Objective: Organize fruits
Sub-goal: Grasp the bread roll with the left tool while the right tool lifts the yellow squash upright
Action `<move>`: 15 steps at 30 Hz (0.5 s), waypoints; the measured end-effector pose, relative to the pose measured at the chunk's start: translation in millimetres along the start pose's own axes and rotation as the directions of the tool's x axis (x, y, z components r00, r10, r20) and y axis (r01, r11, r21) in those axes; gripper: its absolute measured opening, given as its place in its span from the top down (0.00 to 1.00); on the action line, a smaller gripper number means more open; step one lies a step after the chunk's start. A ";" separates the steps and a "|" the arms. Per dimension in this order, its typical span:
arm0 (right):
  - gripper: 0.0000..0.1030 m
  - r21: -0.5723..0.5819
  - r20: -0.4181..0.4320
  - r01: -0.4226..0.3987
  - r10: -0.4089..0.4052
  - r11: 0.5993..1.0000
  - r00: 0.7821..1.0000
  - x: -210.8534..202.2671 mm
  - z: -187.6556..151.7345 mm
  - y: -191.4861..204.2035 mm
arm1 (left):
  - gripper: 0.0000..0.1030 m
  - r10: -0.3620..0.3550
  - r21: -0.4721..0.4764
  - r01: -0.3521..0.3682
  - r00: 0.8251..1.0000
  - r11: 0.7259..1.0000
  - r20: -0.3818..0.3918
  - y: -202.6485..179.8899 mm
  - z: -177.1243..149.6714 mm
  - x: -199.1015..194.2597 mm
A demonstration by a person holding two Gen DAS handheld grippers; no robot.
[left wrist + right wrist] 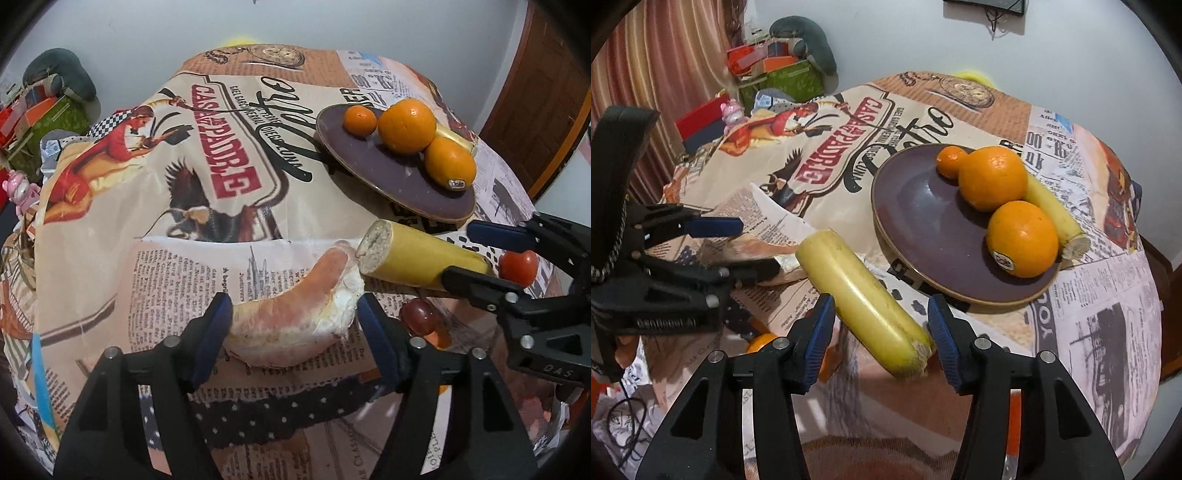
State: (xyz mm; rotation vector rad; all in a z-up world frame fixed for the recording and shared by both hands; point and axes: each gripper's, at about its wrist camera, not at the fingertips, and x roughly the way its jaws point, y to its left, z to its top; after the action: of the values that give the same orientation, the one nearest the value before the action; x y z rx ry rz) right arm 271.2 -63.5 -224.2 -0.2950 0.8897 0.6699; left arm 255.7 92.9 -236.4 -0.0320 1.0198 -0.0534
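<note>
A dark purple plate on the printed tablecloth holds a small mandarin, two oranges and a banana piece. My right gripper is open around a second yellow banana piece lying in front of the plate; the pads stand apart from it. My left gripper is open around a pinkish peeled fruit segment on the cloth. The plate and the banana piece also show in the left wrist view.
A red cherry tomato, a dark red grape and an orange fruit lie near the table's front. Boxes, a cushion and a pink toy stand beyond the far left edge. A curtain hangs at left.
</note>
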 end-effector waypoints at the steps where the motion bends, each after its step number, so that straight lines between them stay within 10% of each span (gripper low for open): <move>1: 0.52 -0.005 -0.008 -0.006 0.006 1.000 1.000 4.2 1.3 0.8 | 0.29 0.001 0.006 -0.001 1.000 1.000 0.002 -0.5 0.4 1.1; 15: 0.59 -0.018 -0.036 -0.069 0.068 0.997 0.997 27.9 17.8 6.7 | 0.23 -0.056 -0.018 0.057 0.998 0.998 0.004 9.4 5.8 12.0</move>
State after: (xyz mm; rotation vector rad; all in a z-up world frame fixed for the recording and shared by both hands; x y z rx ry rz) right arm 290.3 -38.0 -235.3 -0.2955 0.9306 0.7386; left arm 267.2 101.6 -244.1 -0.0771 1.0155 -0.0958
